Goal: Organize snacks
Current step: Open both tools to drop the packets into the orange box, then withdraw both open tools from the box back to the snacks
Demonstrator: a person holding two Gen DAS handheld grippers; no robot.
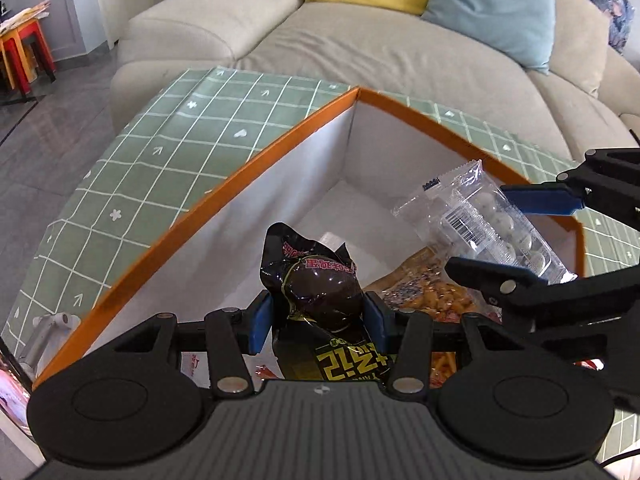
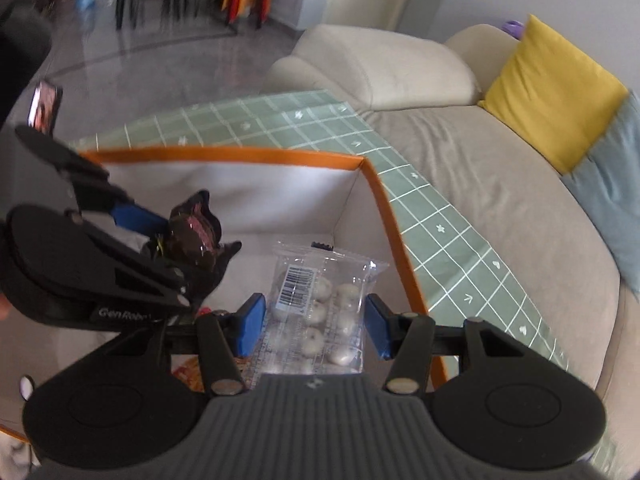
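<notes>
With your left gripper (image 1: 318,320) clamped half-open on the black snack pack (image 1: 316,292) and your right gripper (image 2: 316,326) likewise gripping the clear bag of white balls (image 2: 320,312), both over the orange-rimmed box (image 1: 224,184) near its far corner, releasing together could tangle them

Both grippers angled down, side by side, each clamped on a packet.

Left gripper (image 1: 318,312): blue fingers (image 1: 260,322) partly apart, pressing both sides of a dark packet (image 1: 316,280). Right gripper (image 2: 316,322): fingers (image 2: 252,324) likewise partly apart, pressing a clear packet (image 2: 324,304); its tips sit just right of the left gripper's.
</notes>
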